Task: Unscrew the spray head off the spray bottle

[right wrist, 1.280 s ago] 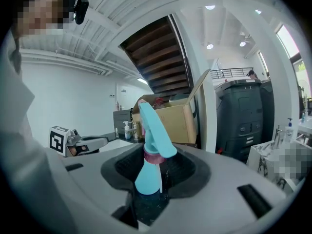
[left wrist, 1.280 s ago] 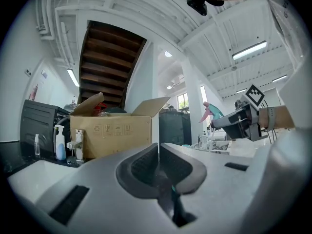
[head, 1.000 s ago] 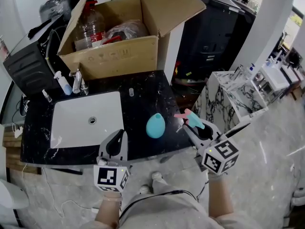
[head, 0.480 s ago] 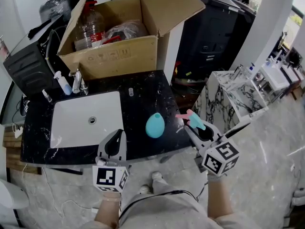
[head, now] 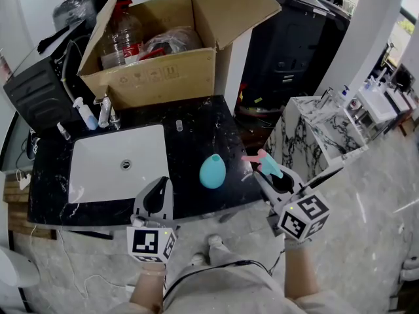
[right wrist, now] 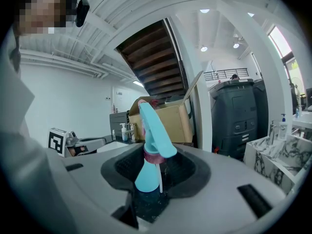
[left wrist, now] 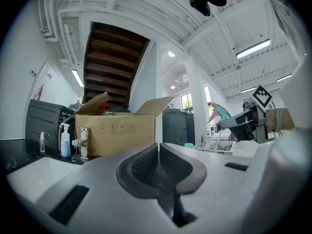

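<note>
The teal spray bottle body point(head: 213, 171) lies without its head on the black counter point(head: 190, 142), right of the sink. The spray head point(head: 262, 163), teal with a pink nozzle and collar, is off the bottle and sits between the jaws of my right gripper point(head: 266, 170), held in the air just off the counter's right front corner. In the right gripper view the spray head point(right wrist: 152, 143) stands upright with its white dip tube hanging down, and the right gripper point(right wrist: 157, 174) is shut on it. My left gripper point(head: 163, 187) hovers at the counter's front edge, shut and empty point(left wrist: 158, 156).
A white sink point(head: 118, 164) with a faucet point(head: 105, 110) and a pump bottle point(head: 86, 114) fills the counter's left half. An open cardboard box point(head: 157, 77) holding bottles stands behind. A marble counter point(head: 317, 126) lies to the right, and a dark cabinet point(head: 288, 51) behind it.
</note>
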A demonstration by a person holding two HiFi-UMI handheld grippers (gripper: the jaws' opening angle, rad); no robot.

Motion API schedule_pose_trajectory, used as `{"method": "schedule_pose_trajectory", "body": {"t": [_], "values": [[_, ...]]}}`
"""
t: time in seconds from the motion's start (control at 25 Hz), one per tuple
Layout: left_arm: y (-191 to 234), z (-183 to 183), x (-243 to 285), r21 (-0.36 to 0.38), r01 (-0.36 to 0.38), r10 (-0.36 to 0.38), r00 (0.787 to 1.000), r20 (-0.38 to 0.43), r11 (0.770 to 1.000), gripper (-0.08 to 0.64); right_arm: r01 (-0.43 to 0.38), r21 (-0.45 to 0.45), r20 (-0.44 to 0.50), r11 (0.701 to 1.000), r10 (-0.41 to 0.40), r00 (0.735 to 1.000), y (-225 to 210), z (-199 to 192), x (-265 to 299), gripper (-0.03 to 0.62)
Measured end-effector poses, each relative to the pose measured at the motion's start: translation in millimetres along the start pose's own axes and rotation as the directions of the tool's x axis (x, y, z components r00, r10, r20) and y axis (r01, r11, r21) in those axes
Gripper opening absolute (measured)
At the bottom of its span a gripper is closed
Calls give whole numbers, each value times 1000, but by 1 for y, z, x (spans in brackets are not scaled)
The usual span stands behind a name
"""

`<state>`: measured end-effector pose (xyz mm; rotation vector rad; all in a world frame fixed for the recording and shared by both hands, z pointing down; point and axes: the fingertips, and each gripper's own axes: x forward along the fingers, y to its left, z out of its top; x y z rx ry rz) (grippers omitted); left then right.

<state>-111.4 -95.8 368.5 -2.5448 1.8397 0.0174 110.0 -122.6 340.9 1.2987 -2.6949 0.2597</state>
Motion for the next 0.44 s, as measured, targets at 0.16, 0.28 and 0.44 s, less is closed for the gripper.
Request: {"method": "schedule_pose_trajectory", "body": {"t": [0.16,0.28,0.44], "values": [[-1,0,2,-3,3,-3,1000,0,1000,15,-1,1,-2,1000,1,1000,0,0,0,150],[0,0,3,-4,3,-3,1000,-1,1000,15,-2,1,-2,1000,2,1000,0,-1,2,150],[2,-2,4,-6,1,-1,1000,0,1000,15,-1,-2,2,1000,1,1000,-1,0,3,150]]}}
